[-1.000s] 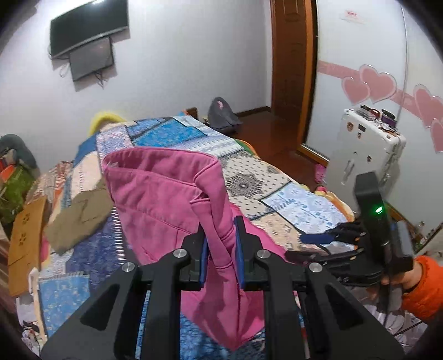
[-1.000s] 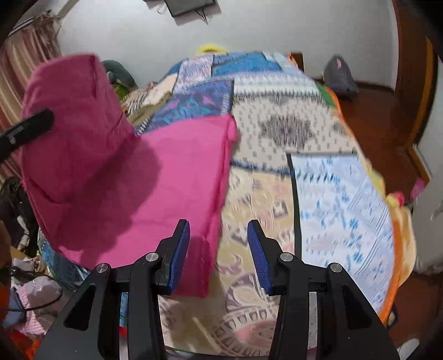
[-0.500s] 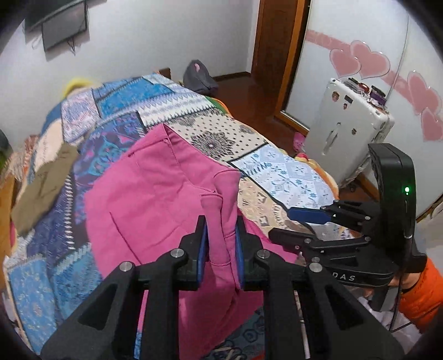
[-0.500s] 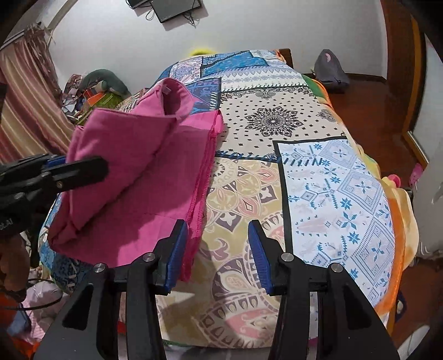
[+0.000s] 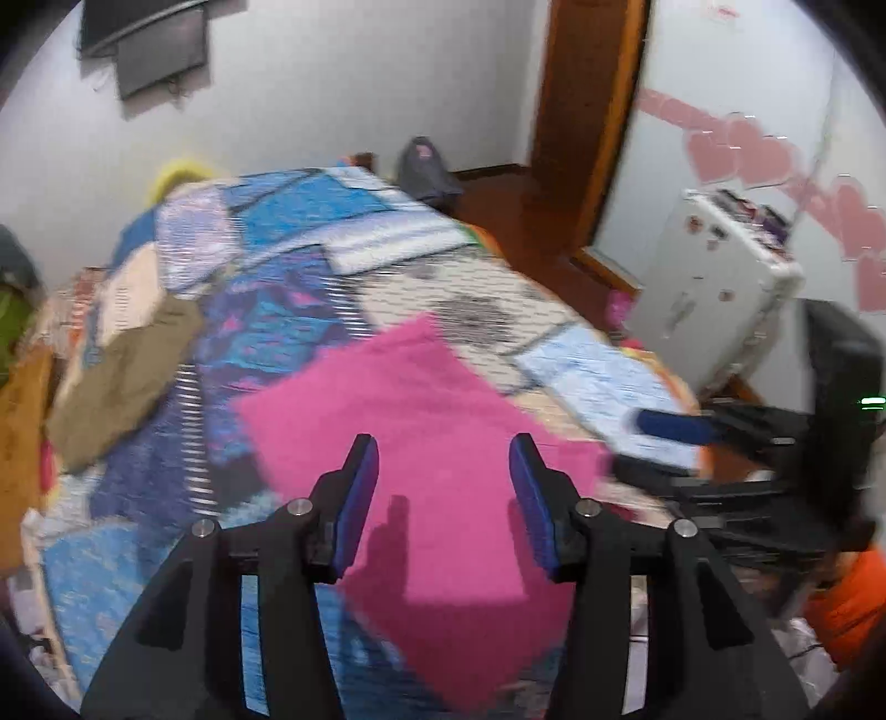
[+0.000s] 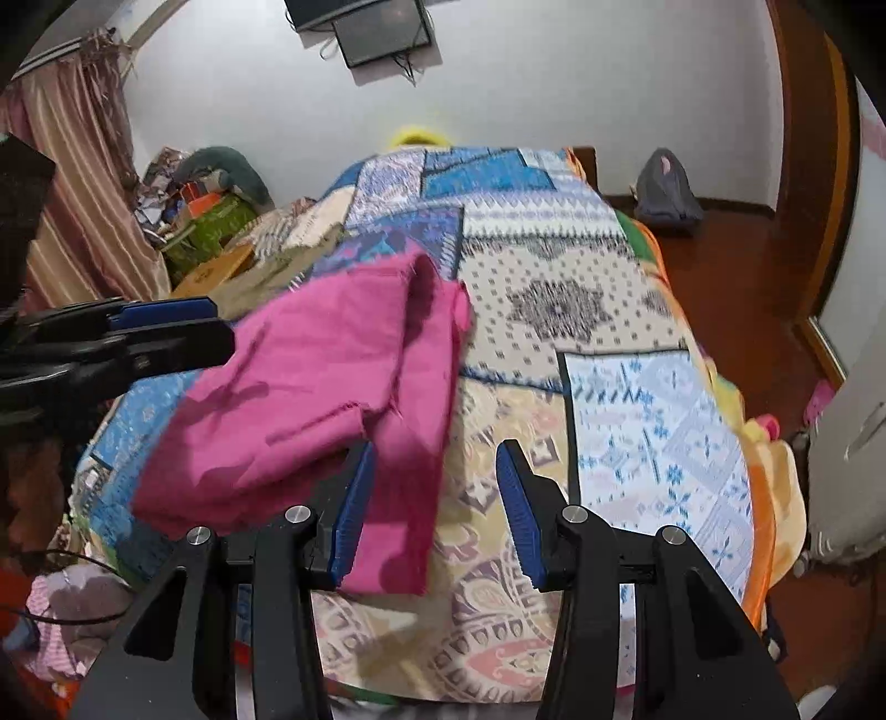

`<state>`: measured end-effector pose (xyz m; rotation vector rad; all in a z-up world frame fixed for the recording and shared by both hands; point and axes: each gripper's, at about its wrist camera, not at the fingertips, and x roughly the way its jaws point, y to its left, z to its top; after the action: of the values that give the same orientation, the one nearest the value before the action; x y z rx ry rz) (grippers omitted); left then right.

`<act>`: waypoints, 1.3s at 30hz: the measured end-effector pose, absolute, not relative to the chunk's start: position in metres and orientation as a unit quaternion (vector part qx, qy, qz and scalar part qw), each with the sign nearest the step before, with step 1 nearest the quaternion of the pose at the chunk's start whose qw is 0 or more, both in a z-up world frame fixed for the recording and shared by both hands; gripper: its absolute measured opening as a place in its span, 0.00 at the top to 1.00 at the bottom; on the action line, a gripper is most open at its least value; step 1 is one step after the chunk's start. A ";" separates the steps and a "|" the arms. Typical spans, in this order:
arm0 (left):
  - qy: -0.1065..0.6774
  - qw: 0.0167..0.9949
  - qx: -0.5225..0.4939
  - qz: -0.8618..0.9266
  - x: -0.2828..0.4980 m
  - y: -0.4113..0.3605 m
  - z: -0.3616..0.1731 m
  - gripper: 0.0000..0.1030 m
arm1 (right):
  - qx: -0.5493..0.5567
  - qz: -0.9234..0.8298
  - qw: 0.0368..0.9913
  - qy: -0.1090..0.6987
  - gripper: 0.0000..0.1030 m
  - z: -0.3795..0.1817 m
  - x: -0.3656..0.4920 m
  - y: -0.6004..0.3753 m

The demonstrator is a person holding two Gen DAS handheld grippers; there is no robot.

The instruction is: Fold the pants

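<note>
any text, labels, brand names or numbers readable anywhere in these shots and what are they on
None can be read.
white suitcase: small stickers on its side, blurred, illegible.
sign on the wall above the suitcase: reddish marks, too blurred to read.
brown box beside the bed: a faint mark, too small to tell.
wall screen: dark, no visible lettering.
right gripper body: no lettering can be made out in the motion blur.

Bedspread (image 6: 554, 310): open patterned surface lying free right of and beyond the folded pink pants (image 6: 332, 387). Olive garment (image 5: 116, 376) occupying the left side. Boxes and clutter (image 6: 205, 221) crowding the left bedside. White suitcase (image 5: 714, 282) standing off the right edge.
</note>
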<state>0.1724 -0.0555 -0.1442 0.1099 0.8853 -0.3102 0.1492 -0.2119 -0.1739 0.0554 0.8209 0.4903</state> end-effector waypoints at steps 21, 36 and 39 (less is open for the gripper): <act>0.515 0.852 0.061 -0.079 0.300 0.047 -0.242 0.33 | 0.001 0.277 0.841 0.465 0.55 -0.209 0.181 -0.158; 0.521 0.849 0.044 -0.074 0.284 0.080 -0.250 0.33 | -0.103 0.275 0.839 0.458 0.46 -0.226 0.262 -0.150; 0.524 0.850 0.011 -0.057 0.277 0.091 -0.252 0.33 | -0.128 0.273 0.843 0.446 0.45 -0.228 0.279 -0.141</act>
<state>0.2769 0.0909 -0.2516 0.0230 1.1035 -0.1209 0.2794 -0.1413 -0.2285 -0.2698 0.9414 0.5773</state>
